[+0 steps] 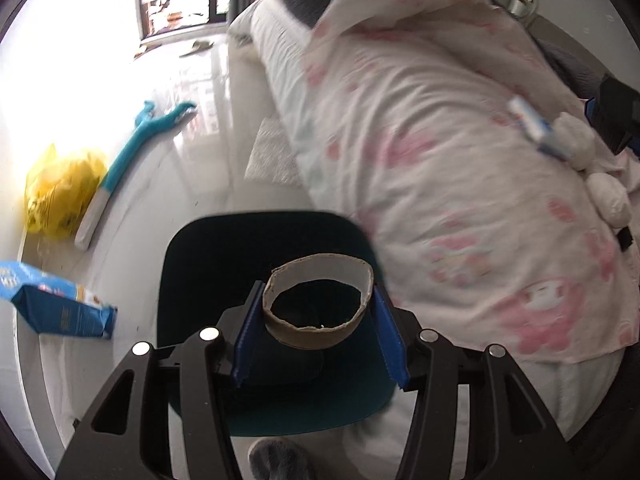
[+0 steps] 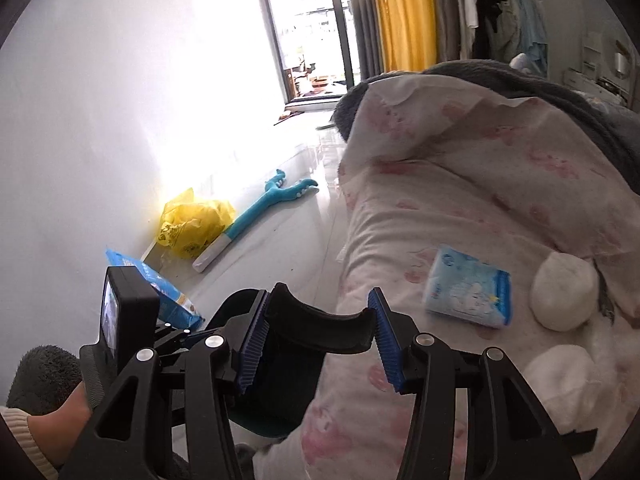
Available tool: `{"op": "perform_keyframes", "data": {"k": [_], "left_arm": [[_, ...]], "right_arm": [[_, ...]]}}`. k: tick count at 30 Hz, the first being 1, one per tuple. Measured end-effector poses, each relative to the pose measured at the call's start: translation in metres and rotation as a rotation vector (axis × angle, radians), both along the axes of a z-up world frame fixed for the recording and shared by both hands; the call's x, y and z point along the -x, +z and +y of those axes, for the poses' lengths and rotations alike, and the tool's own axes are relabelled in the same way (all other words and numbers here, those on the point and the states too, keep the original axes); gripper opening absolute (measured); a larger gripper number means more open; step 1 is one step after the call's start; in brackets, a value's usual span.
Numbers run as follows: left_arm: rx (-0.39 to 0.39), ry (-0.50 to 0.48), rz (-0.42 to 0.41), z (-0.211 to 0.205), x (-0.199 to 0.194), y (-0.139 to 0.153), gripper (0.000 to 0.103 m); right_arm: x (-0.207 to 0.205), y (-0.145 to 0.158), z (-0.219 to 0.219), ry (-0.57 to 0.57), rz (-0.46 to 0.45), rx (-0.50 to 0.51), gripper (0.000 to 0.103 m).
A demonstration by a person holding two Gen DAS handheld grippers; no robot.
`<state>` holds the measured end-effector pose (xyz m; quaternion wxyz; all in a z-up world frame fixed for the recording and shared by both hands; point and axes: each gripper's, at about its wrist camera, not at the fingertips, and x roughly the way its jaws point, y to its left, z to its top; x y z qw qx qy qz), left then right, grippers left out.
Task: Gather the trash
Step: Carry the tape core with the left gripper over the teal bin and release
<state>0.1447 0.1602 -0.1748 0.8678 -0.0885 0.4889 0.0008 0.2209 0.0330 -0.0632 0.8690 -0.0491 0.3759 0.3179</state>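
So the left tool (image 1: 318, 316) has its blue pads clamped on a cardboard ring (image 1: 320, 300), looks like a cut-down tape or paper roll core. It's hanging right over the dark bin (image 1: 200, 264) on the floor by the bed (image 1: 440, 160). That ring is super light and thin-walled, so it'll squash oval if you pinch hard; gripping across the outside like this seems fine as long as the squeeze stays gentle.

The right tool (image 2: 318, 322) is closed on a curved black strip (image 2: 320, 332), can't say for sure what it is, maybe stiff plastic. It's held by its two ends, so it may flex or pop out.

More to grab on the bed: a blue-and-white tissue pack (image 2: 468, 292), soft and crinkly, plus white wads (image 2: 564, 296) that'll be feather-light and squishy, just pinch the middle.

Can't make out what's inside the bin, too dark. There's also a yellow plastic bag (image 2: 192, 224) by the wall, contents hidden.
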Motion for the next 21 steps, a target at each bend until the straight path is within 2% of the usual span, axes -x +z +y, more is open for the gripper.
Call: {"op": "perform_keyframes", "data": {"k": [6, 14, 19, 21], "left_arm": [[0.026, 0.037, 0.098, 0.033, 0.01, -0.03, 0.056], [0.047, 0.044, 0.218, 0.053, 0.004, -0.069, 0.056], [0.072, 0.041, 0.275, 0.061, 0.009, -0.082, 0.056], [0.082, 0.039, 0.292, 0.063, 0.012, -0.084, 0.059]], "right_arm": [[-0.003, -0.026, 0.049, 0.076, 0.092, 0.005, 0.051], [-0.006, -0.054, 0.084, 0.11, 0.185, 0.035, 0.051], [-0.005, -0.071, 0.1, 0.122, 0.229, 0.073, 0.051], [-0.005, -0.076, 0.107, 0.128, 0.24, 0.088, 0.051]]}}
